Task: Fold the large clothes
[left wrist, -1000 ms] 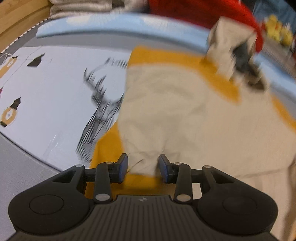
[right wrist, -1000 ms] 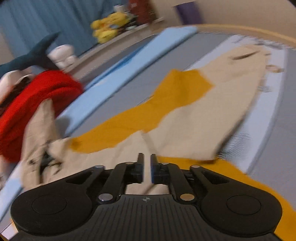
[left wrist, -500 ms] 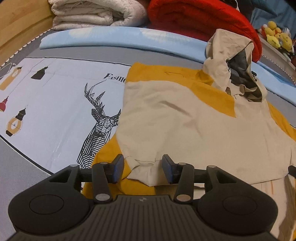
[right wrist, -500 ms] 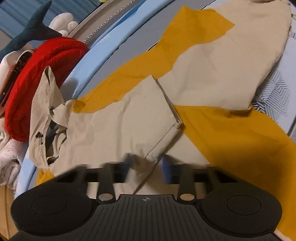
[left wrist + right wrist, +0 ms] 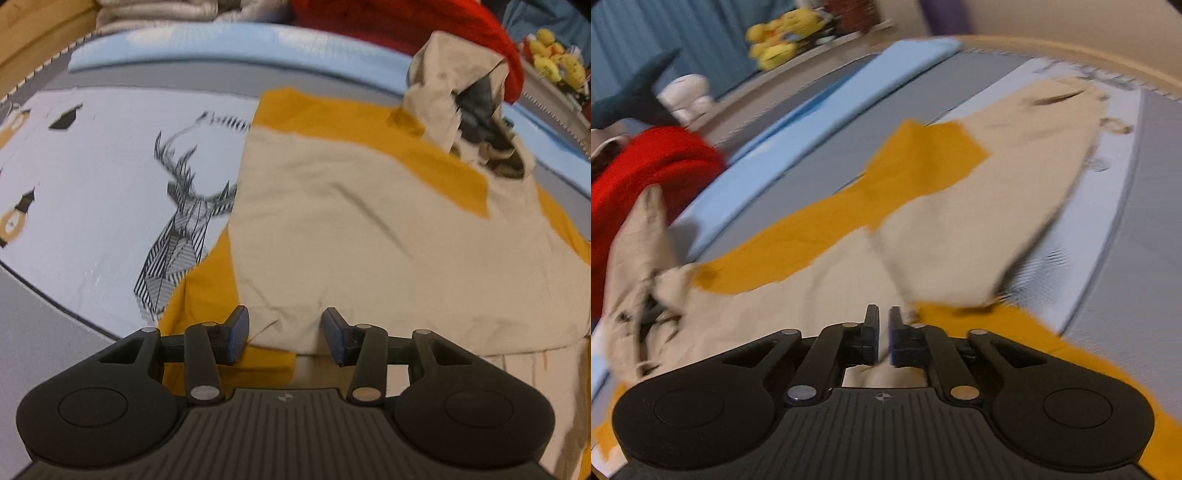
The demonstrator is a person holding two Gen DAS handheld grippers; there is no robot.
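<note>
Left wrist view shows the left hand-held gripper (image 5: 282, 334) wide open around the folded sleeve cuff (image 5: 291, 332) of the hoodie (image 5: 369, 236), spread on the bed (image 5: 92, 177). Right hand-held gripper (image 5: 884, 332) looks almost shut beside that cuff; whether it pinches cloth, I cannot tell.

Through the left wrist camera I saw my left gripper (image 5: 283, 334) with its jaws spread wide, the near hem of the hoodie (image 5: 369, 236) lying between the blue pads (image 5: 236, 334) without either pad clearly touching it. The hoodie, beige with mustard panels, lay flat on the sheet (image 5: 92, 177), its hood (image 5: 461, 92) bunched up at far right against a red blanket (image 5: 406, 22). A black deer print (image 5: 181, 236) sat on the sheet just left of the hoodie. Yellow plush toys (image 5: 557, 62) showed at the far right edge. The picture was slightly blurred.
</note>
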